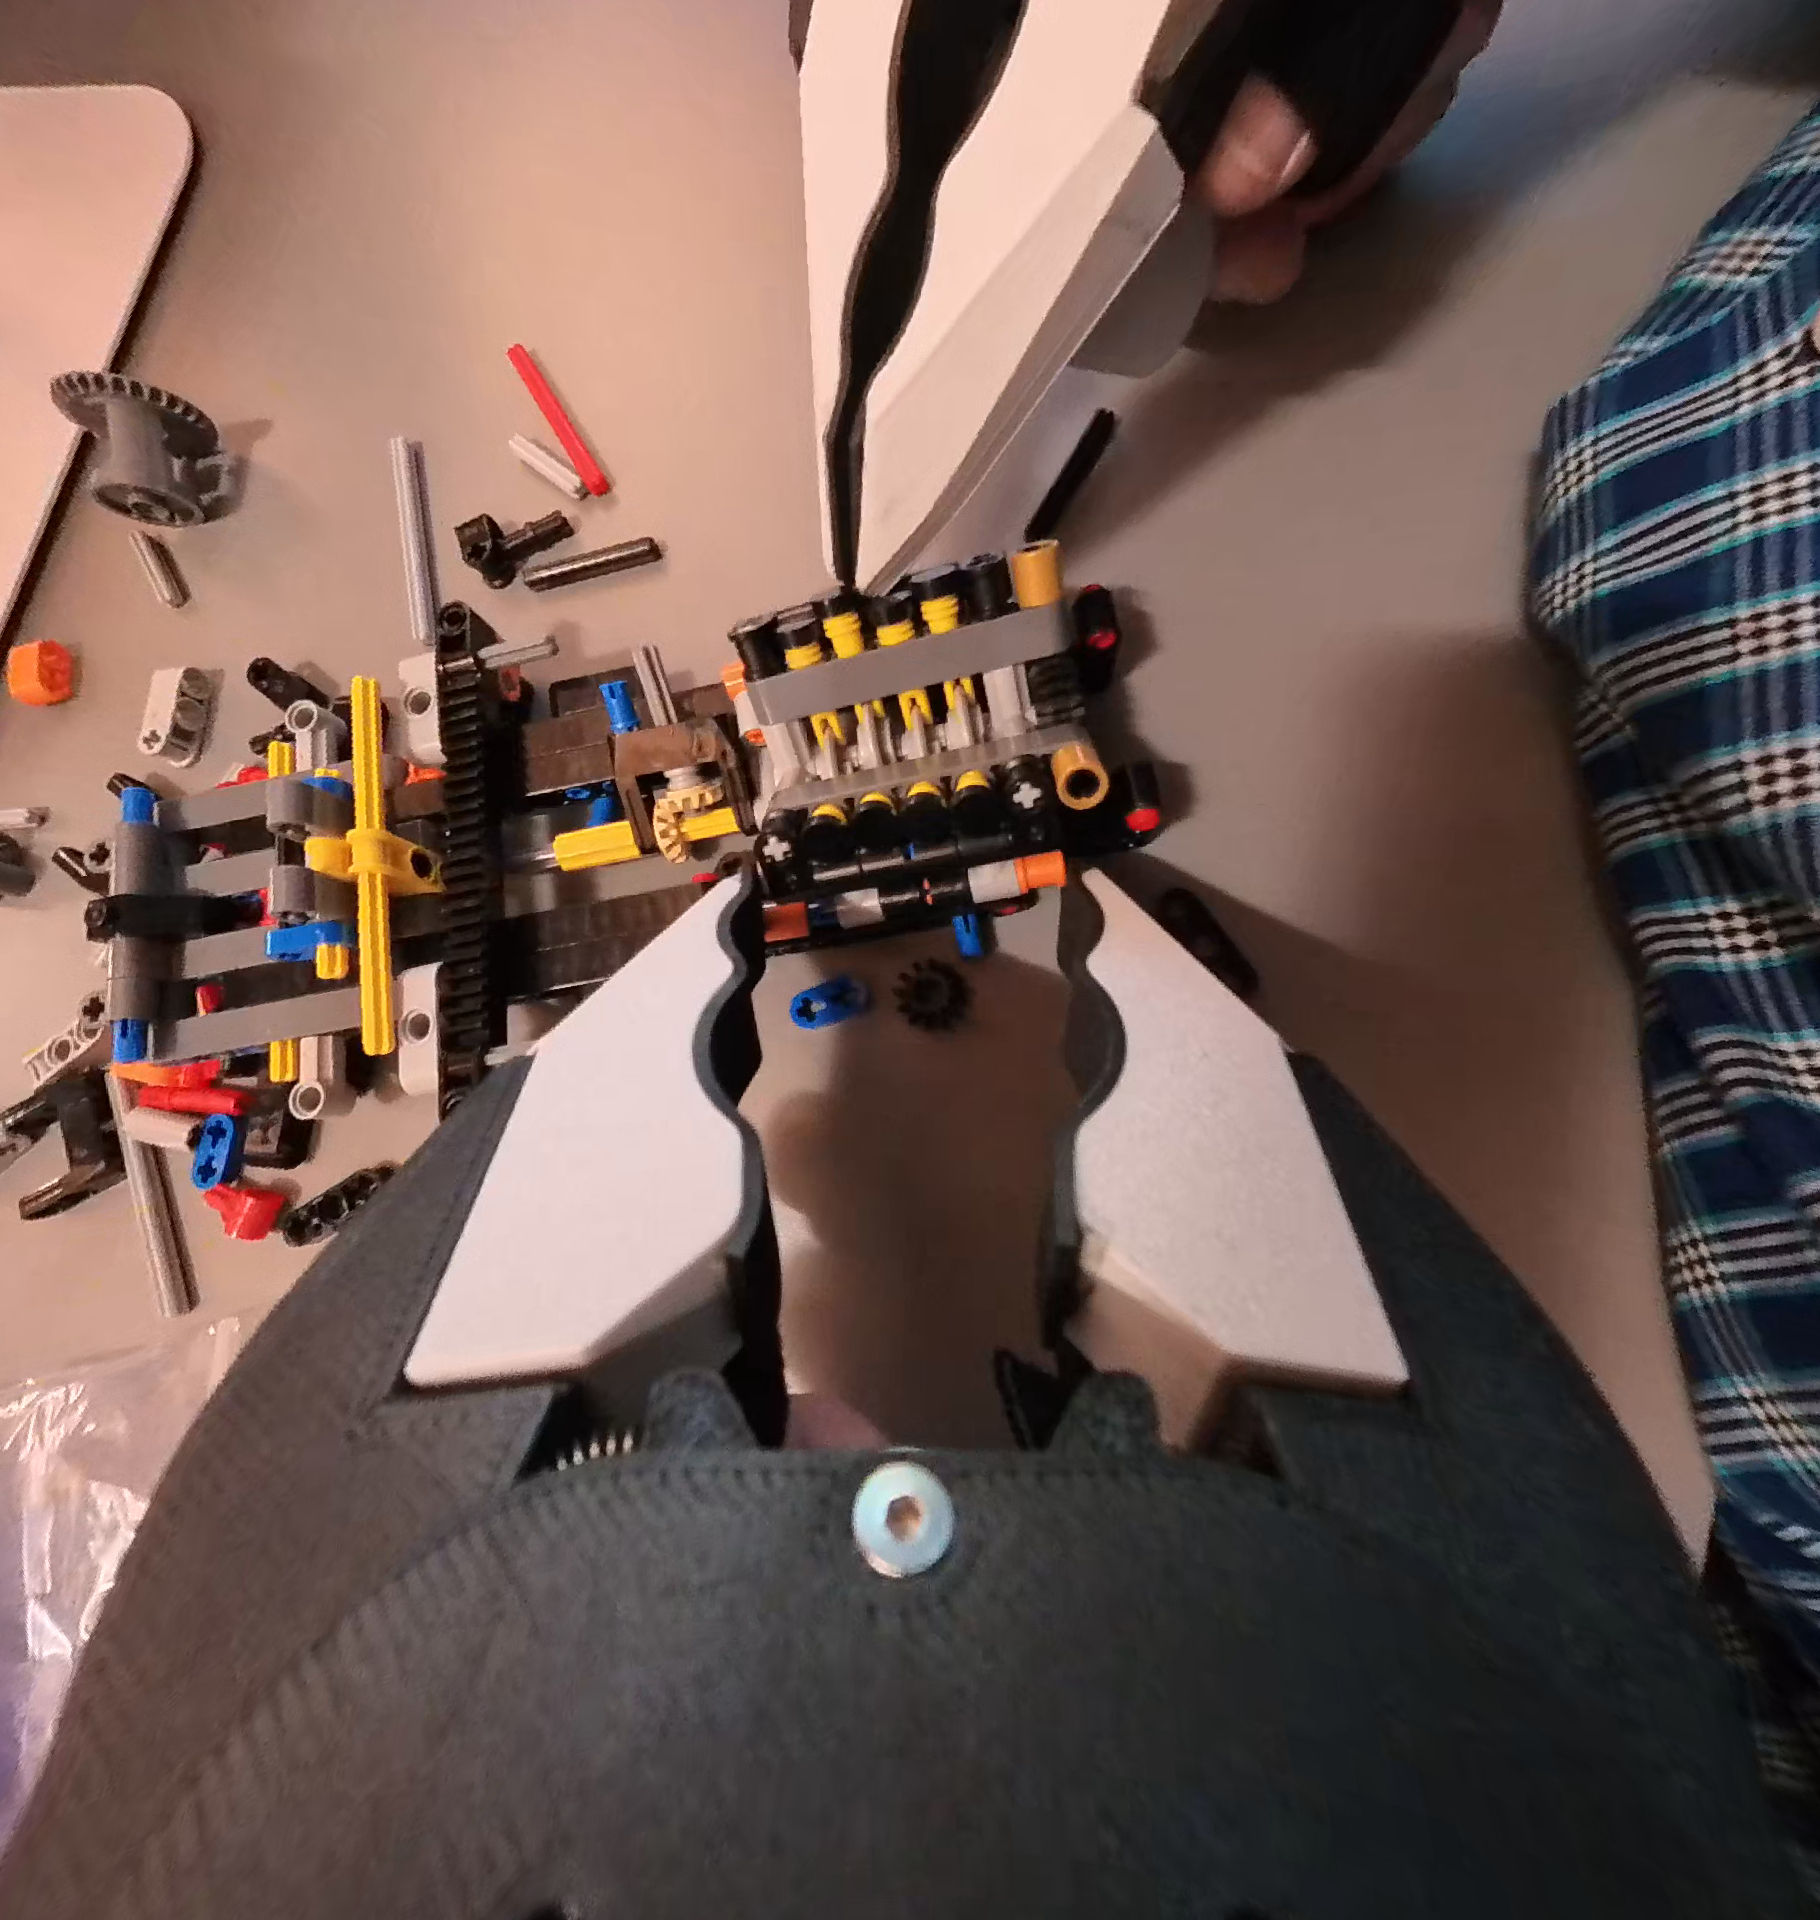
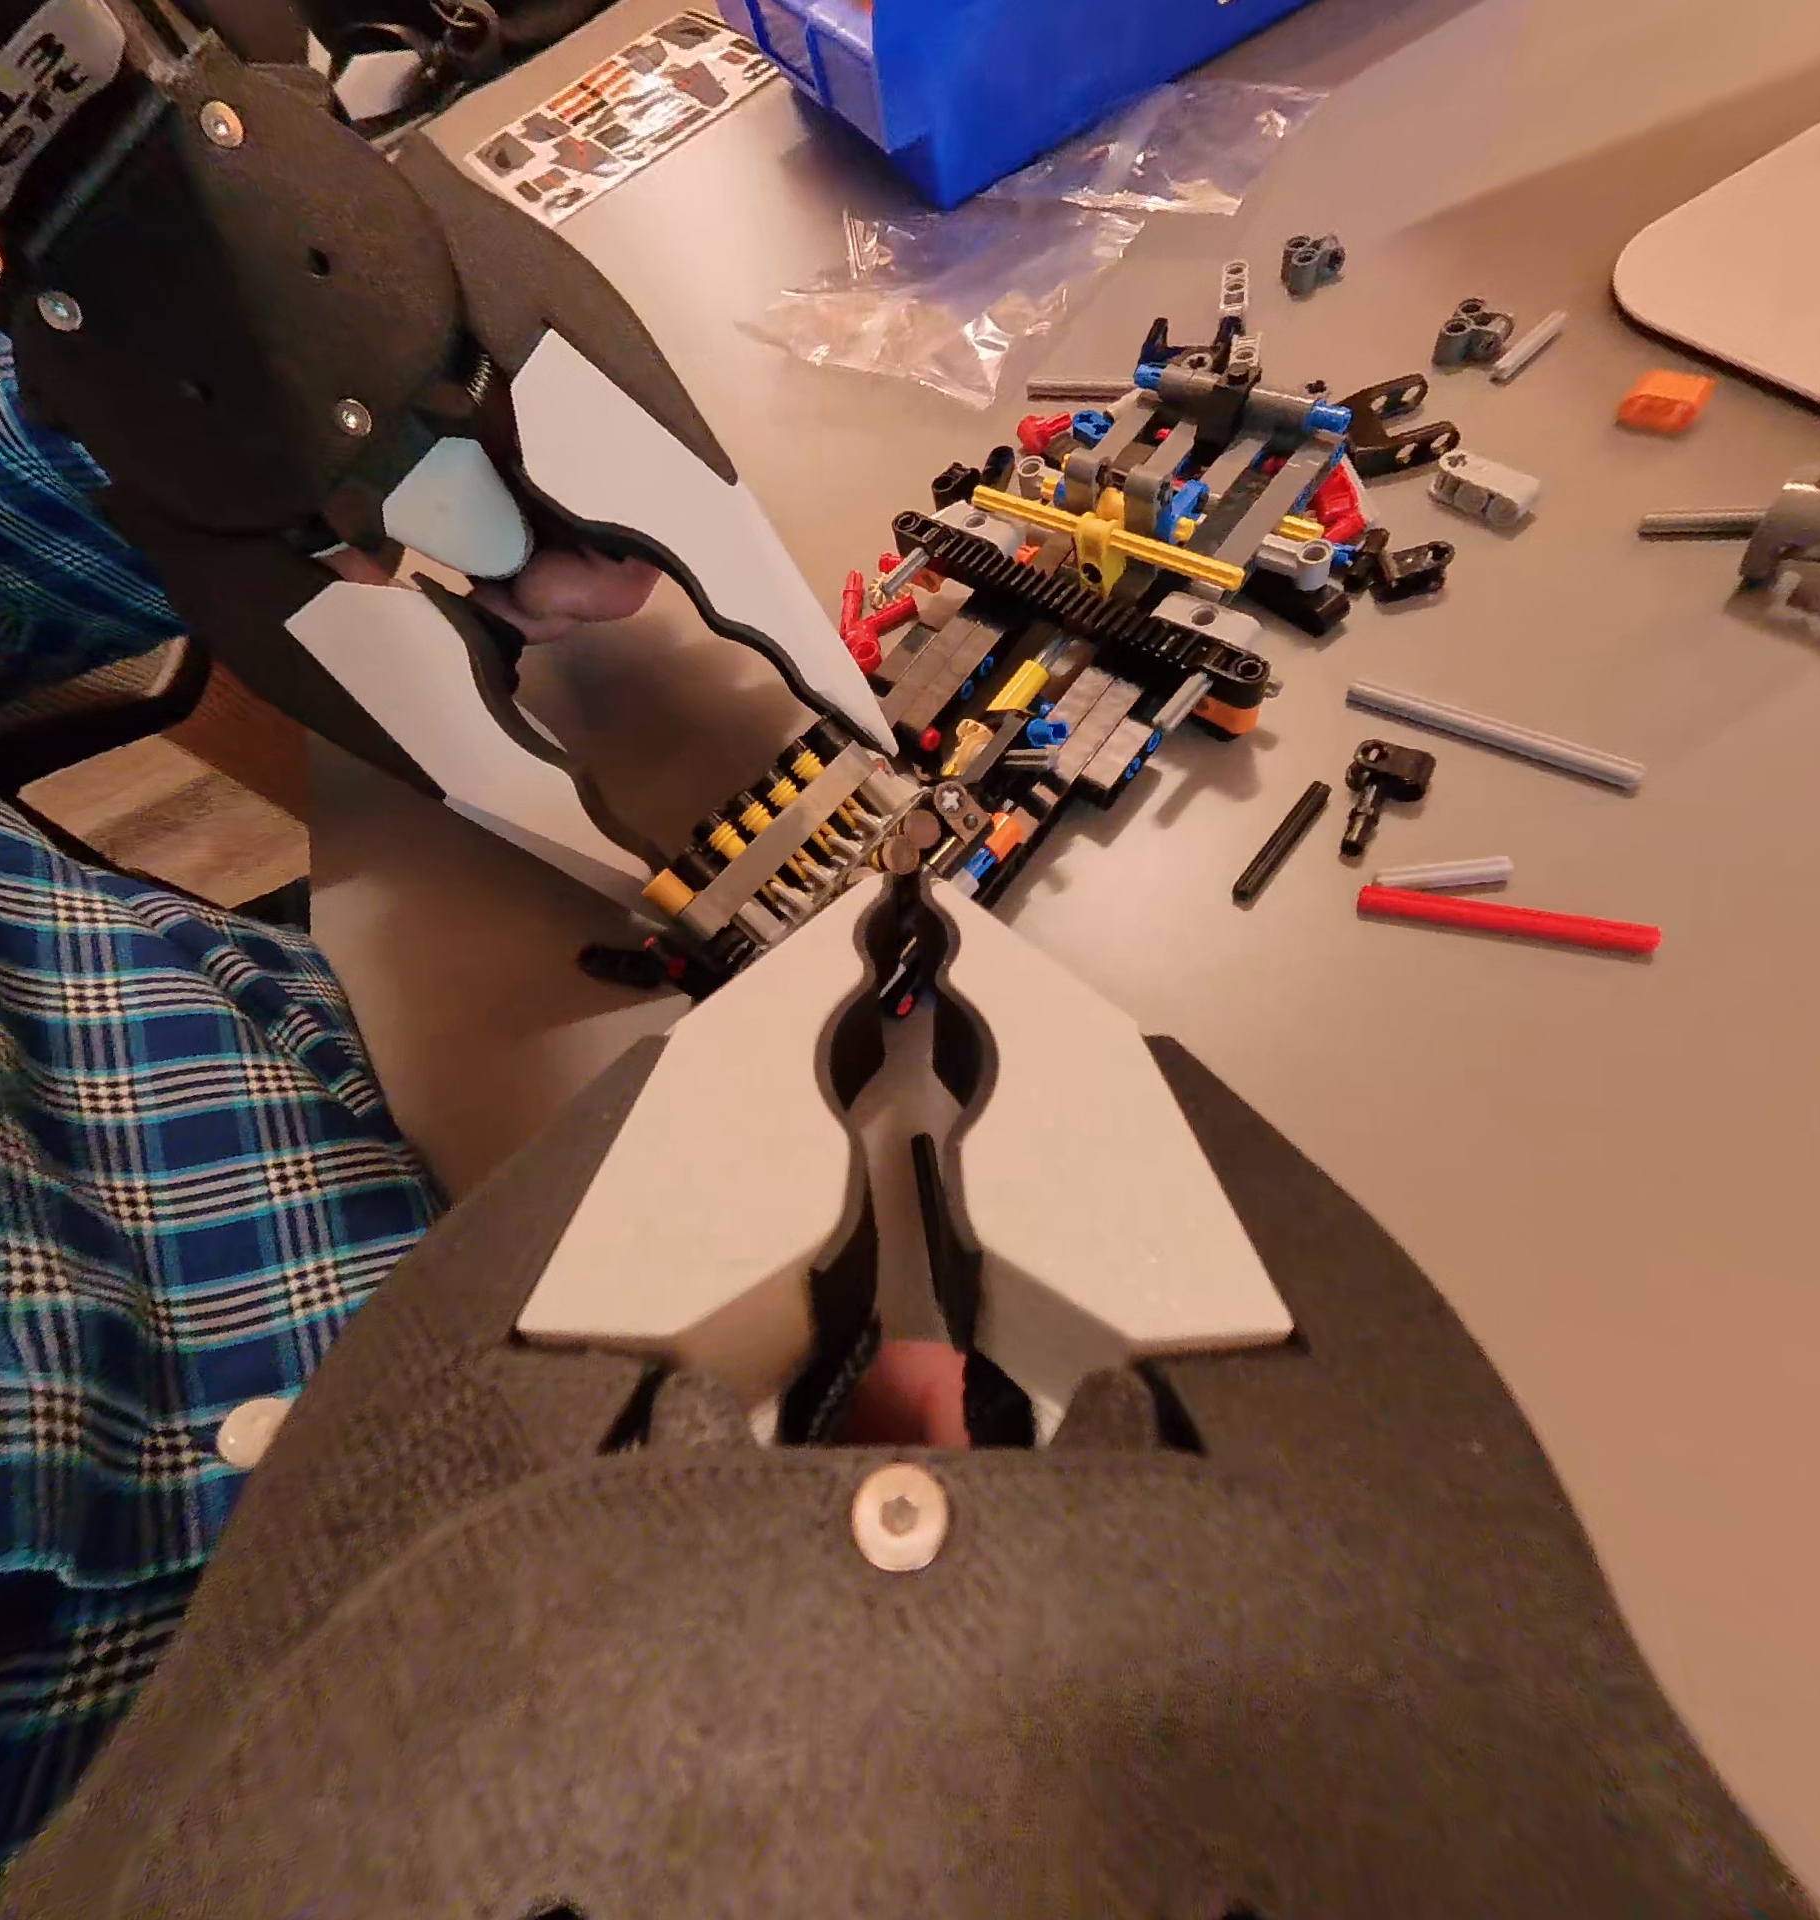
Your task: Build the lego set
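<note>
While the left hand-held gripper (image 1: 911, 914) stands wide at the near edge of the lego chassis (image 1: 594, 831), one finger at each corner of the engine block (image 1: 927, 727), it looks to be bracing the model against sliding, though whether the tips truly press on it I cannot tell. Between its fingers, on the bare surface (image 1: 1353, 727), lie a small blue connector (image 1: 828, 1003) and a black gear (image 1: 932, 994) (kept close, probably for coming steps). From the far side the right hand-held gripper (image 2: 904, 878) is nearly closed, its tips meeting at the block's cylinder row; a thin dark piece shows between its fingers, but I cannot tell whether it is held. The approach from opposite sides suggests one tool steadies while the other works. Farther off, loose parts are scattered around the chassis: a red axle (image 2: 1508, 920), a long grey axle (image 2: 1493, 736), an orange piece (image 2: 1664, 400), then a clear plastic bag (image 2: 989, 281) and a blue box (image 2: 989, 94).
</note>
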A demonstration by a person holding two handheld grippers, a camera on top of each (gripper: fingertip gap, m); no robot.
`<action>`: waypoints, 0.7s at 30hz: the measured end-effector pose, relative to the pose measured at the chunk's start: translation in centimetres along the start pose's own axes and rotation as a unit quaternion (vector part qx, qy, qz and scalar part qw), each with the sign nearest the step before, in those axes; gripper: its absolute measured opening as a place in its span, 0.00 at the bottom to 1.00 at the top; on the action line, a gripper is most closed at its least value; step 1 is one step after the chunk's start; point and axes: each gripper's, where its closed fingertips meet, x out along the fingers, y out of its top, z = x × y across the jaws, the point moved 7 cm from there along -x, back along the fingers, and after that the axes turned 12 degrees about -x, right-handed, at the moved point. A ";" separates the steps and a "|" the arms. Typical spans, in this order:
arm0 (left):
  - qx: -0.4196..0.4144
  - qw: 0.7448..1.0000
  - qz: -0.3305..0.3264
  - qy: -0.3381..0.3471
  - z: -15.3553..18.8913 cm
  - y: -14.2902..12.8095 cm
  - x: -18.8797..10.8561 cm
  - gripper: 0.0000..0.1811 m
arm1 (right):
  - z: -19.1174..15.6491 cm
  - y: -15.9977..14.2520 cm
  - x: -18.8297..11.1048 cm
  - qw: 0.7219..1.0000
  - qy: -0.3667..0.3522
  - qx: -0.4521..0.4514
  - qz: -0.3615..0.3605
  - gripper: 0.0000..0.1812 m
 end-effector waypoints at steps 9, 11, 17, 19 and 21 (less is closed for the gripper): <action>-0.001 1.000 -0.004 0.004 -0.2 0.0 0.0 0.30 | 0.5 0.1 0.1 1.000 0.027 -0.005 -0.001 0.01; 0.001 1.000 -0.005 0.004 -0.1 0.0 0.0 0.30 | 1.2 0.1 -0.2 0.999 0.043 0.002 0.002 0.11; 0.003 1.000 -0.003 0.000 0.2 0.4 -0.2 0.30 | 2.1 0.6 -0.7 0.986 0.096 -0.136 0.007 0.27; 0.006 1.000 -0.004 -0.003 0.3 0.5 -0.2 0.30 | 2.4 0.6 -0.2 0.979 0.119 -0.166 -0.006 0.28; 0.008 1.000 -0.008 -0.006 0.3 0.7 -0.3 0.31 | 2.6 0.7 0.1 0.972 0.143 -0.187 0.002 0.28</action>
